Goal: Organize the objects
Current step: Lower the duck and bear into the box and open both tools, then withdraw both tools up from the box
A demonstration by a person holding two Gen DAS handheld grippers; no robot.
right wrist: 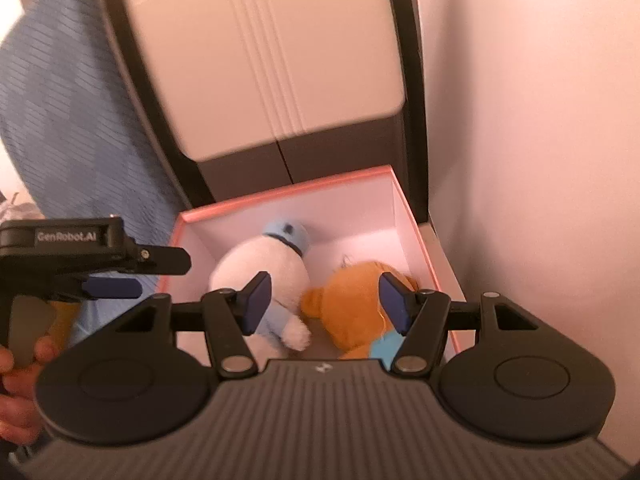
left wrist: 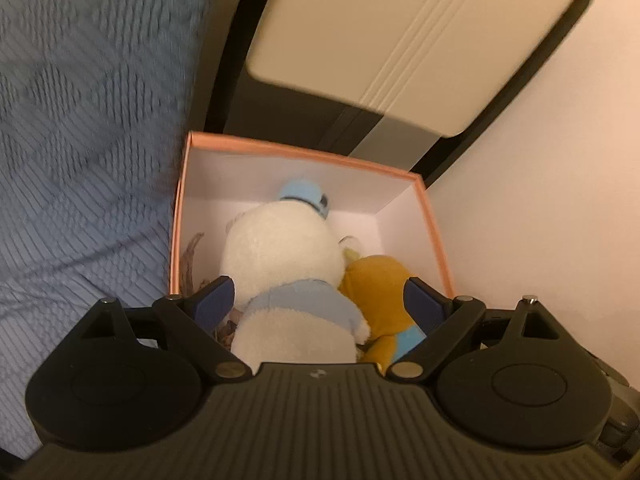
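An open box with a pink rim holds a white plush bear with a light blue hat and shirt and an orange-brown plush bear side by side. My left gripper is open above the box, its fingers either side of the toys, holding nothing. My right gripper is open above the box and empty. The left gripper also shows from the side in the right wrist view, at the box's left edge.
A blue textured bed cover lies left of the box. A beige and dark cabinet stands behind it. A pale wall is on the right. Some brown stringy stuff lies in the box's left corner.
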